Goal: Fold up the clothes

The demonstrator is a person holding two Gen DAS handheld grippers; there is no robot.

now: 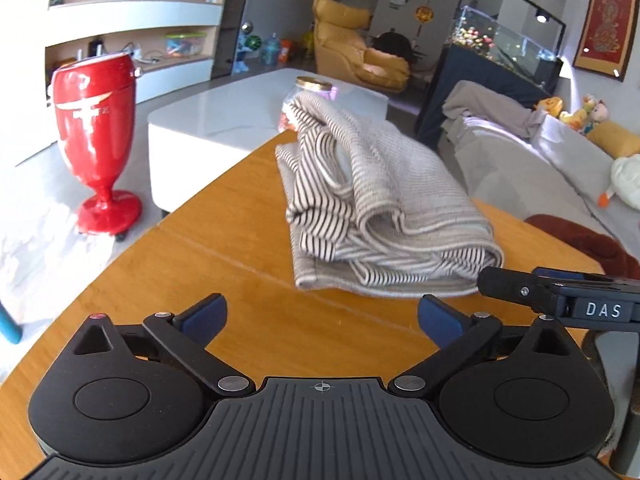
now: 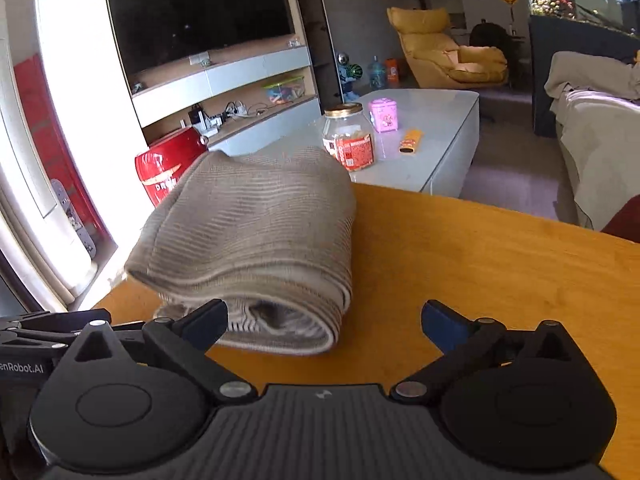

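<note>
**Folded striped garment on the table, both tongs spread wide**

In the left wrist view, a red goblet-shaped stand [image 1: 96,136] fills the left of the frame, on the floor beyond the table edge; the wooden table [image 1: 224,264] runs across the middle; at centre lies the striped garment [image 1: 376,216], a bundle of grey and black-striped cloth folded over itself, loose folds showing on its left side; a glass jar [image 1: 312,88] peeks out behind its far end, on a white coffee table [image 1: 224,116]. At the bottom, the left tongs [image 1: 322,316] stand wide apart with nothing between the blue pads, just short of the cloth's near edge; at lower right, the tip of the right tongs [image 1: 560,294] reaches in beside the garment's near right corner; whether it touches the cloth I cannot tell.

In the right wrist view, the garment [image 2: 256,240] sits left of centre on the table [image 2: 480,264], its rolled end facing the camera; the jar [image 2: 350,136] stands behind it, with a pink tin [image 2: 384,114] to its right; at the bottom, the right tongs [image 2: 324,320] are likewise spread wide, holding nothing, the left finger [image 2: 204,322] in front of the cloth's near end.
</note>
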